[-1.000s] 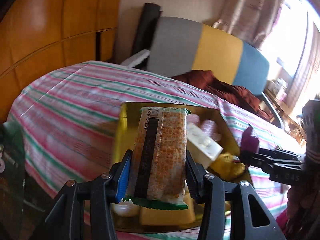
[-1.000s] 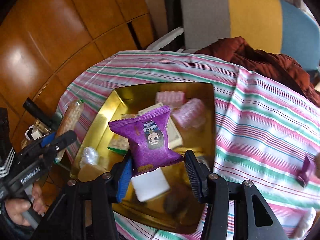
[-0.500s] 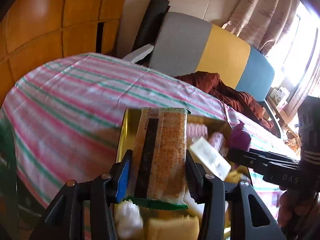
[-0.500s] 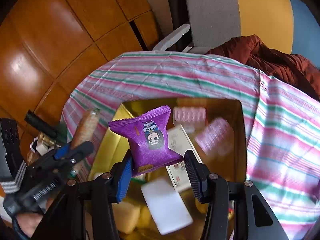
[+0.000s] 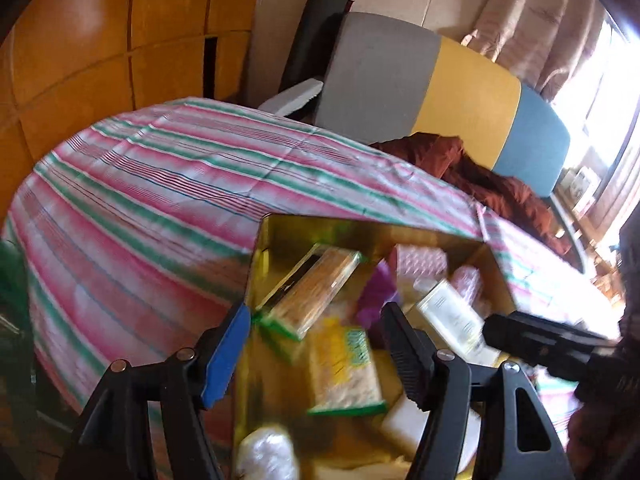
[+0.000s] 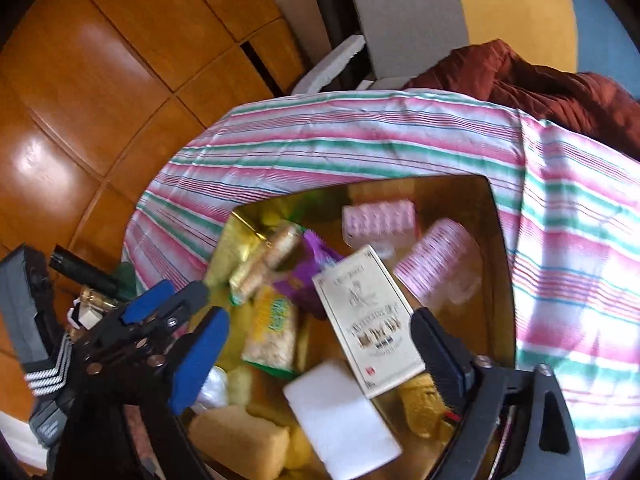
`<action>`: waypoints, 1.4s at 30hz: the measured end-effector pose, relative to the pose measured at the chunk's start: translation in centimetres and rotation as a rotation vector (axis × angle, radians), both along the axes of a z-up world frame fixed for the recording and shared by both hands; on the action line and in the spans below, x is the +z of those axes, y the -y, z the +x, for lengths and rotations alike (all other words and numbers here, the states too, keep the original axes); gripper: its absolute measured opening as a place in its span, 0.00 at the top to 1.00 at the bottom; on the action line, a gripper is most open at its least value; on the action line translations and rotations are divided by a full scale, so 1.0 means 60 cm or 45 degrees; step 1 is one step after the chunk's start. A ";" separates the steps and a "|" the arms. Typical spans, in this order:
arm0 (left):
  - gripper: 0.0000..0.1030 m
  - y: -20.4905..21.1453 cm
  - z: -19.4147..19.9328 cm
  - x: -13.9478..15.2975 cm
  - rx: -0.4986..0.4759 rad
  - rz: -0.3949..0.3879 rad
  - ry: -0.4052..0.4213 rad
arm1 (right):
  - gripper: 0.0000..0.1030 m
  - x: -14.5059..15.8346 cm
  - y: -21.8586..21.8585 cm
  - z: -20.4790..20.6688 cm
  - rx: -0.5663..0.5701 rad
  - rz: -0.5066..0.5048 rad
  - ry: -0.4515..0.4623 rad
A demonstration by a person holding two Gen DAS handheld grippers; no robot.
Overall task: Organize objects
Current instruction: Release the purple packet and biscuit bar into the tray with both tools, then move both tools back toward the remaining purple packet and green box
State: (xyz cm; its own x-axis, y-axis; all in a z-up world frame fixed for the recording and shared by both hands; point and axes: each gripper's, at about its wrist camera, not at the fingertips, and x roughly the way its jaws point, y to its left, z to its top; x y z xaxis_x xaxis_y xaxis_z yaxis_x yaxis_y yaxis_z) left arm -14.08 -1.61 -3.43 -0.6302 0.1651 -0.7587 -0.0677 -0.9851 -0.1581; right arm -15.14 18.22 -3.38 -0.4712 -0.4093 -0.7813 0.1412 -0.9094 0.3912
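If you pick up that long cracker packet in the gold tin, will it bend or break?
The cracker packet looks like a thin plastic wrapper around stacked crackers, so it probably stays fairly stiff and feels light. The crackers could crack if squeezed hard. Its wrapper looks shiny, so it may slip. It lies tilted on other snacks in the gold tin and might slide when nudged.

Our left gripper [image 5: 316,344] is a black plastic frame with angular cut-out arms. One of its jaws wears a bright blue pad; the other is black with a ribbed, toothed face. Round silver screws sit behind each of the jaws, at the arm joints. Our right gripper [image 6: 320,352] is built the same: blue pad on one side, dark ribbed pad on the other, silver screws behind. A dark sleeve cuff with white stripes [image 6: 42,376] shows behind the left gripper's jaws.
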 end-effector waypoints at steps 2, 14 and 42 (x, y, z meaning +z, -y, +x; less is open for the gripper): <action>0.33 -0.005 0.016 -0.002 0.002 -0.053 -0.025 | 0.00 -0.006 -0.007 0.009 -0.021 0.007 -0.009; 0.33 -0.028 0.085 0.021 0.001 -0.151 -0.133 | 0.00 -0.001 -0.015 0.062 -0.063 0.171 -0.095; 0.33 -0.085 0.151 0.030 -0.132 -0.199 -0.154 | 0.00 0.029 -0.056 0.146 -0.227 0.377 -0.262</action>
State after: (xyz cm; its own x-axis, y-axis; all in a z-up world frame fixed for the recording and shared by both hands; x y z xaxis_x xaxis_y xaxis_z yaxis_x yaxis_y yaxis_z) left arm -5.04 3.51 -1.62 -0.7042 0.1199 -0.6998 -0.1790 -0.9838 0.0116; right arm -6.39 21.59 -1.66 -0.6734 -0.0783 -0.7351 0.0190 -0.9959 0.0887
